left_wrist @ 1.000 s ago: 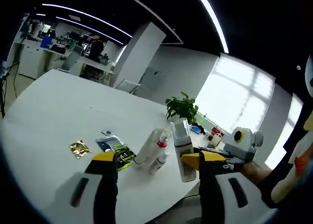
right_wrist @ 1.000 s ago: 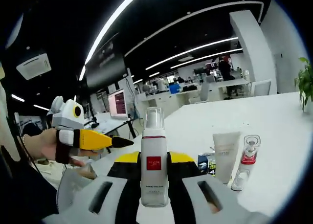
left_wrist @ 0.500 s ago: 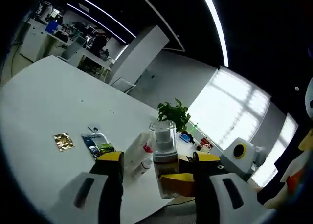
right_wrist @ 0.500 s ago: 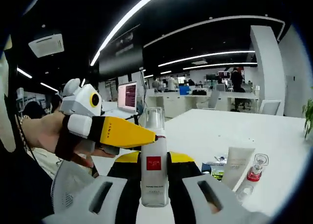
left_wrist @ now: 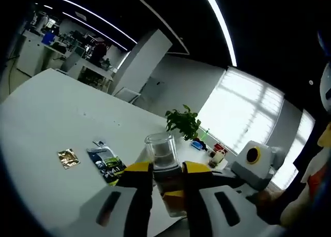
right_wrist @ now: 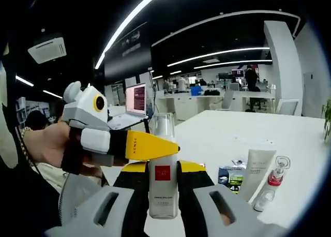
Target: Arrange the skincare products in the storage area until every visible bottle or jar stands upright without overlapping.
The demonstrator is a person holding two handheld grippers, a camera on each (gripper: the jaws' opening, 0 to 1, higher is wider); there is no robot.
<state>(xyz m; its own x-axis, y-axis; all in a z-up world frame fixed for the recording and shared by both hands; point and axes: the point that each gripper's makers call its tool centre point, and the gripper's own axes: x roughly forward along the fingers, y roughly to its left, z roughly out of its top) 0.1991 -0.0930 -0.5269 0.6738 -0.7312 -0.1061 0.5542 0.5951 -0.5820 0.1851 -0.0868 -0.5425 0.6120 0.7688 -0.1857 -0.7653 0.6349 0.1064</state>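
A white pump bottle (right_wrist: 162,193) with a red label and a clear cap is held upright in the air by both grippers. In the right gripper view my right gripper (right_wrist: 163,168) is shut on its lower body. My left gripper (right_wrist: 168,146) reaches in from the left, and its yellow finger crosses the bottle just below the cap. In the left gripper view my left gripper (left_wrist: 166,167) is shut on the same bottle (left_wrist: 161,153) under its clear cap. A white tube (right_wrist: 257,167) and a small clear bottle with a red collar (right_wrist: 273,181) stand on the white table (right_wrist: 222,138).
Flat sachets lie on the table: a gold one (left_wrist: 67,158) and blue and green ones (left_wrist: 106,163), also seen as sachets (right_wrist: 230,178) beside the tube. A potted plant (left_wrist: 183,123) stands at the far table edge. A person's hand (right_wrist: 49,146) holds the left gripper.
My left gripper's jaws have narrowed from wide apart to shut on the bottle that my right gripper holds. The tube and small bottle have stayed on the table.
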